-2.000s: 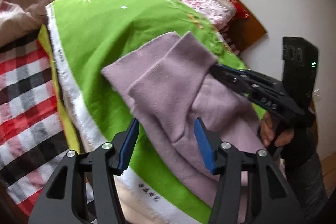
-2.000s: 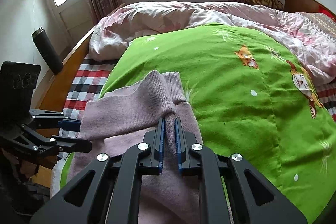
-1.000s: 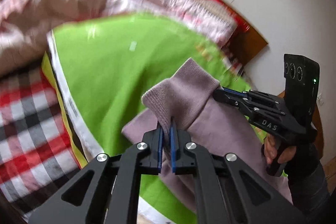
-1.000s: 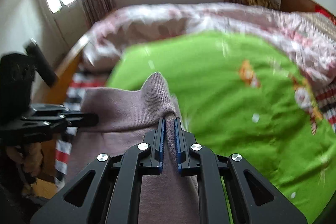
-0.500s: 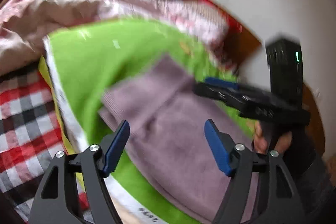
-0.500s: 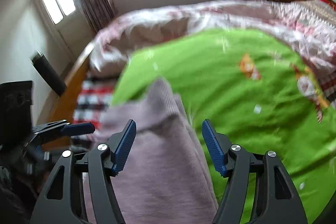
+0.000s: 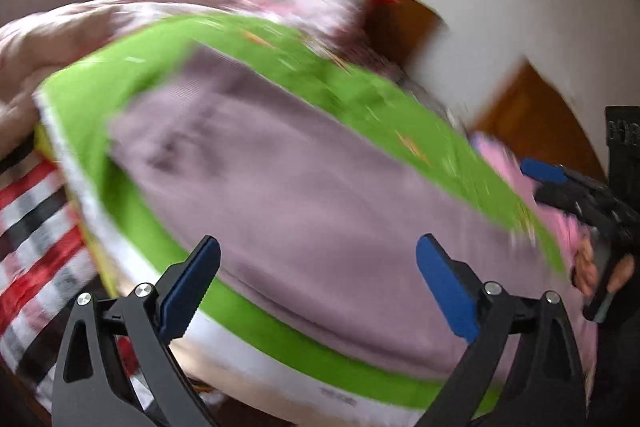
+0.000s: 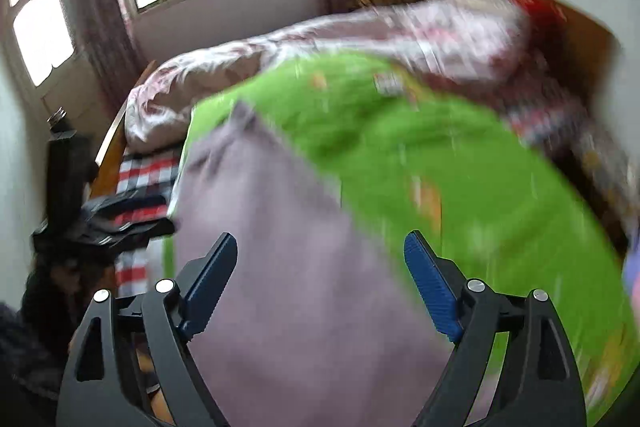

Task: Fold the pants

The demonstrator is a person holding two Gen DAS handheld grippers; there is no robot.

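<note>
Holding both claws released, I am gripping nothing. My left claw [image 7: 318, 289] is hovering with its blue pads spread wide over the near edge of the mauve pants [image 7: 304, 195], and I cannot tell whether either pad is touching the cloth. My right claw [image 8: 320, 285] is likewise gaping above the same pants [image 8: 280, 267], which are lying flat beneath it and stretching away toward 11 o'clock. The pants are resting on the green blanket [image 8: 460, 179], which is spreading out toward 2 o'clock in the right view. In the left view, the right claw is showing at 3 o'clock, off the pants' far end. Beyond the blanket, a pink quilt [image 8: 320, 43] is lying bunched at 12 o'clock, and a checked sheet [image 7: 36, 247] is showing at 9 o'clock. Both views are motion-blurred.
</note>
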